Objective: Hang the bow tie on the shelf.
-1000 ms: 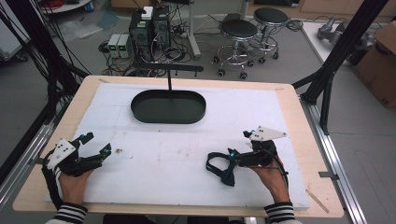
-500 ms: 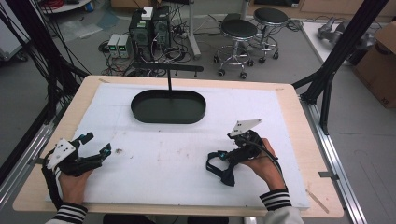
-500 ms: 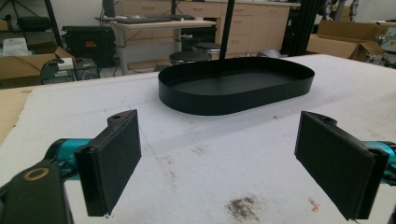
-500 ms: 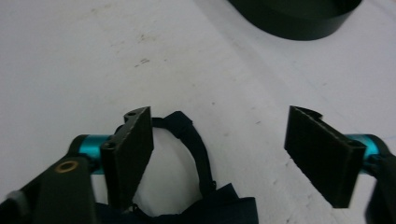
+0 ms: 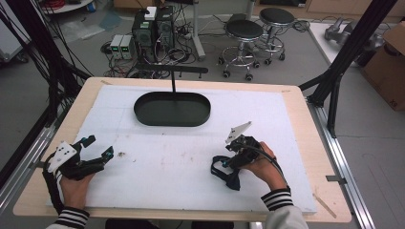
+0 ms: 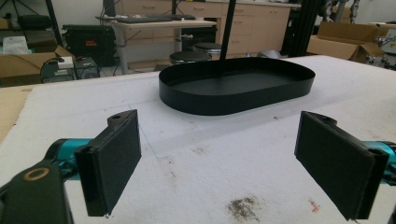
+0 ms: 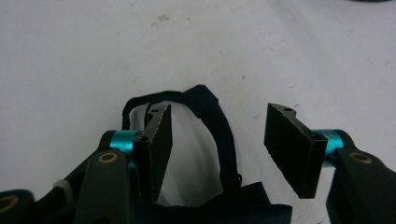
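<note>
- Right gripper (image 5: 228, 164) tipping further down over the dark strap (image 7: 219, 135), well short of the black tray (image 5: 172, 109); jaws spread, straddling the loop.
- Left gripper (image 5: 98, 148) sitting unchanged, jaws spread, gripping nothing.

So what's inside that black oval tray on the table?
Nothing that shows: the black oval tray has a bare dark floor in the high view. In the left gripper view its near wall hides the closest strip of floor.
</note>
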`<action>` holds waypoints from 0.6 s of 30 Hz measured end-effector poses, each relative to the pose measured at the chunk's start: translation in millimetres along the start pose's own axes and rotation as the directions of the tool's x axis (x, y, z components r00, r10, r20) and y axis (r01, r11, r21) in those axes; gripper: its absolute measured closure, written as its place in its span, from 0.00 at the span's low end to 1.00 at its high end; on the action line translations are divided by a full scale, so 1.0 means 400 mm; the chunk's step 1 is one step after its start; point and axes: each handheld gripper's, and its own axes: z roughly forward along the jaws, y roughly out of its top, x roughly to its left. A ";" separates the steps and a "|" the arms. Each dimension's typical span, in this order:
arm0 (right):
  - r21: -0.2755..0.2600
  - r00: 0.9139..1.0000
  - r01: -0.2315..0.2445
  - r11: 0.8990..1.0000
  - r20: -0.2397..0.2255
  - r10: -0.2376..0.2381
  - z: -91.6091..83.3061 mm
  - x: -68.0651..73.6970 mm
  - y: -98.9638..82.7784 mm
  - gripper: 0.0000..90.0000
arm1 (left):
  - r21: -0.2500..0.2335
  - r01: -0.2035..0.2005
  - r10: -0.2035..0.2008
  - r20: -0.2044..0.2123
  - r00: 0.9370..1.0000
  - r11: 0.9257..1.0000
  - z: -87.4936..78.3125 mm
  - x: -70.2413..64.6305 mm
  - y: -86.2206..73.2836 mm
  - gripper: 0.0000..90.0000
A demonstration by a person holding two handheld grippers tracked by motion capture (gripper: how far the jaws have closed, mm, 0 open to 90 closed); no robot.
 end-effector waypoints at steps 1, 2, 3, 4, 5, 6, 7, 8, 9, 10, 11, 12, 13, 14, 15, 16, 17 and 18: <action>0.017 1.000 0.004 1.000 0.001 -0.004 0.004 -0.002 0.000 0.52 | 0.000 0.000 0.000 0.000 1.000 1.000 0.000 0.000 0.000 0.17; 0.017 1.000 0.004 1.000 0.001 -0.004 0.004 -0.002 0.000 0.52 | 0.000 0.000 0.000 -0.001 1.000 1.000 0.000 0.000 0.000 0.17; 0.024 1.000 0.006 1.000 -0.001 -0.006 0.006 -0.003 -0.001 0.53 | 0.000 0.001 -0.001 -0.001 1.000 1.000 0.000 0.000 0.000 0.17; 0.024 1.000 0.006 1.000 -0.001 -0.006 0.006 -0.003 -0.001 0.53 | 0.001 0.001 -0.001 0.000 1.000 1.000 0.000 0.001 0.000 0.17; 0.038 1.000 0.010 0.999 0.000 -0.010 0.008 -0.002 -0.001 0.55 | 0.000 0.002 -0.002 -0.001 1.000 1.000 0.000 0.001 0.000 0.17; 0.038 1.000 0.010 0.999 0.000 -0.010 0.008 -0.002 -0.001 0.55 | 0.001 0.001 -0.001 -0.001 1.000 1.000 0.000 0.001 0.000 0.17; 0.046 1.000 0.016 0.999 0.001 -0.016 0.010 -0.002 -0.002 0.56 | 0.002 0.000 0.000 -0.001 1.000 1.000 0.000 0.001 0.000 0.17; 0.066 1.000 0.024 0.998 0.008 -0.025 0.013 -0.001 -0.002 0.59 | 0.001 0.001 -0.001 -0.001 1.000 1.000 0.000 0.001 0.000 0.17; 0.066 1.000 0.024 0.998 0.008 -0.025 0.013 -0.001 -0.002 0.59 | 0.002 0.000 0.000 -0.001 1.000 1.000 0.000 0.001 0.000 0.17; 0.090 0.999 0.032 0.995 0.013 -0.034 0.018 0.000 -0.002 0.64 | 0.000 0.002 -0.002 -0.001 1.000 1.000 0.000 0.001 0.000 0.17; 0.090 0.999 0.032 0.995 0.013 -0.034 0.018 0.000 -0.002 0.64 | 0.000 0.001 -0.001 -0.001 1.000 1.000 0.000 0.001 0.000 0.17; 0.100 0.999 0.038 0.994 0.015 -0.040 0.021 0.000 -0.001 0.65 | 0.000 0.002 -0.002 -0.001 1.000 1.000 0.000 0.001 0.000 0.17; 0.107 0.999 0.041 0.993 0.020 -0.043 0.023 0.001 -0.001 0.67 | 0.001 0.000 0.000 -0.001 1.000 1.000 0.000 0.001 0.000 0.17; 0.118 0.999 0.044 0.992 0.019 -0.047 0.027 0.000 0.000 0.71 | 0.001 0.001 -0.001 -0.001 1.000 1.000 0.000 0.001 0.000 0.17; 0.118 0.999 0.044 0.992 0.019 -0.047 0.027 0.000 0.000 0.71 | 0.000 0.002 -0.002 -0.001 1.000 1.000 0.000 0.001 0.000 0.17; 0.120 0.999 0.041 0.992 0.015 -0.043 0.029 -0.001 0.000 0.72 | 0.001 0.001 -0.001 -0.001 1.000 1.000 0.000 0.001 0.000 0.17; 0.126 0.999 0.041 0.991 0.017 -0.044 0.031 -0.001 0.000 0.74 | 0.000 0.002 -0.002 -0.001 1.000 1.000 0.000 0.001 0.000 0.17; 0.141 0.998 0.054 0.989 0.019 -0.057 0.037 -0.001 -0.002 0.75 | 0.001 0.001 -0.001 -0.001 1.000 1.000 0.000 0.001 0.000 0.17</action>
